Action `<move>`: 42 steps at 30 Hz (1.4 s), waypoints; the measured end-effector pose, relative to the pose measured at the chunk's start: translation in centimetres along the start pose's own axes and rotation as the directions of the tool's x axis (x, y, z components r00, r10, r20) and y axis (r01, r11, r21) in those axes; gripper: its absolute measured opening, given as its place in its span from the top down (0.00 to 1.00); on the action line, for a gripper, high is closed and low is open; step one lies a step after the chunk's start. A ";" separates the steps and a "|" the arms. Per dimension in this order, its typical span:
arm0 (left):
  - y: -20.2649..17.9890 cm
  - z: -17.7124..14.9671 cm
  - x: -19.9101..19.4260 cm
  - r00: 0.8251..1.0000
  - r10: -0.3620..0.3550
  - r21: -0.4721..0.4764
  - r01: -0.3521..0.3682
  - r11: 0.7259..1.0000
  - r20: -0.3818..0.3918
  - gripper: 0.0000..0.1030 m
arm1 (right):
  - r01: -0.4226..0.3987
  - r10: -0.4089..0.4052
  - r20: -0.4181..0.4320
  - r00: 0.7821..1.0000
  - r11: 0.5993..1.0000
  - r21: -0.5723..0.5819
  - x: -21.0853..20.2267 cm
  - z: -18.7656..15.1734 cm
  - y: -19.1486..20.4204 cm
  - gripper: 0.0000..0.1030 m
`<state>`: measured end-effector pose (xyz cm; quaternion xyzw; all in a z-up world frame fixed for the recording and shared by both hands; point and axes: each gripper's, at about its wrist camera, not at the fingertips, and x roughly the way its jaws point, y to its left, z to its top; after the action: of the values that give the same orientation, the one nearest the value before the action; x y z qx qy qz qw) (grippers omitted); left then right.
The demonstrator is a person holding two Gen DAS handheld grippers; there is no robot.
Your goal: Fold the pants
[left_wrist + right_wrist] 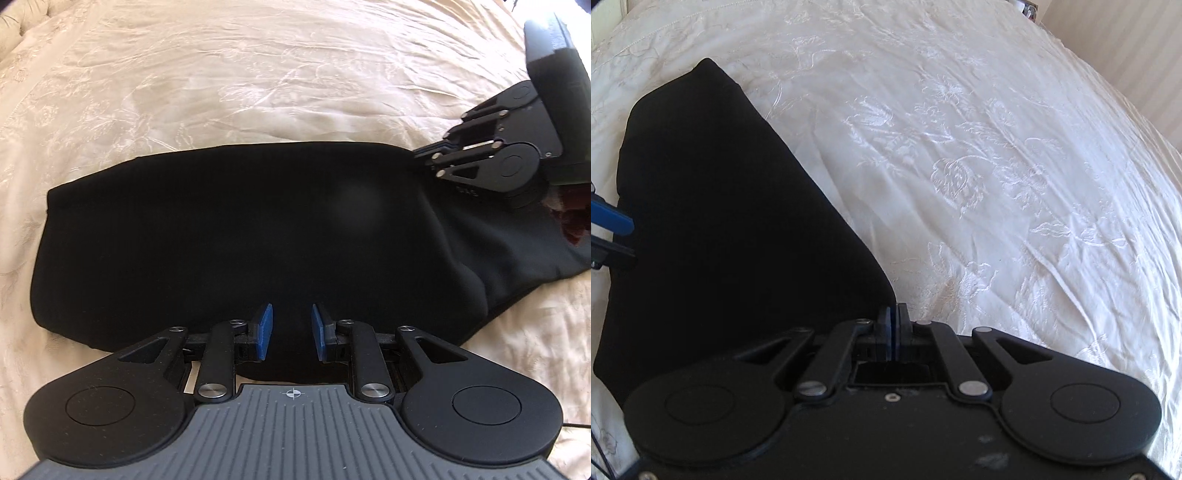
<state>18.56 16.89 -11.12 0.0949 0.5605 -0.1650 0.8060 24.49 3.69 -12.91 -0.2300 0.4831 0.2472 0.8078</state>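
Pants (221, 236), black and folded into a thick band, lie on the cream embroidered bedspread (258, 74); their folds are lost in the dark cloth. Left gripper (291, 332) stands narrowly parted over their near edge. Right gripper (893, 325) pinches the pants' corner, pads nearly together.

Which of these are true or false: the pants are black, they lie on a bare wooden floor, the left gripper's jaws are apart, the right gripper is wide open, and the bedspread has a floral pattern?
1. The pants are black. True.
2. They lie on a bare wooden floor. False: they lie on a cream bedspread.
3. The left gripper has its jaws apart. True.
4. The right gripper is wide open. False: its blue pads are together at the pants' edge.
5. The bedspread has a floral pattern. True.
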 end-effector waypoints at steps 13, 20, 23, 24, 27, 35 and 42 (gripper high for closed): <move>-1.0 -1.0 -0.6 1.000 -0.020 0.075 0.021 0.997 -0.021 0.77 | -0.108 0.050 0.131 0.990 0.865 0.490 -7.0 -5.2 -2.1 0.71; -3.5 -1.8 0.4 0.991 -0.120 0.143 0.127 0.982 -0.056 0.76 | -0.113 0.136 -0.011 0.991 0.862 0.494 -5.3 -8.2 3.1 0.72; -5.1 -2.9 1.9 0.996 -0.035 0.247 0.055 0.967 -0.082 0.74 | -0.078 0.121 -0.042 0.992 0.831 0.550 -5.7 -10.4 3.2 0.72; -5.4 -2.9 2.0 0.997 -0.019 0.257 0.039 0.966 -0.080 0.74 | -0.080 0.115 -0.024 0.993 0.810 0.581 -6.4 -11.0 2.7 0.72; -5.9 -2.5 1.7 0.997 -0.007 0.212 0.024 0.977 -0.079 0.74 | -0.030 0.025 0.016 1.000 0.758 0.652 -9.5 -13.1 0.4 0.72; -5.0 -2.1 1.9 0.994 0.068 0.191 -0.050 0.980 -0.085 0.73 | 0.257 -0.279 -0.128 0.952 0.497 0.829 -16.0 -24.6 -9.7 0.68; -6.5 -2.7 1.7 0.984 0.151 0.197 -0.131 0.972 -0.090 0.73 | 0.419 -0.405 -0.265 0.875 0.357 0.835 -19.3 -33.8 -17.7 0.63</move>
<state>14.32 11.46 -13.41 0.2196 0.5754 -0.1546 0.7725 5.07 -34.01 -7.72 0.0991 0.4716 -0.2456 0.8411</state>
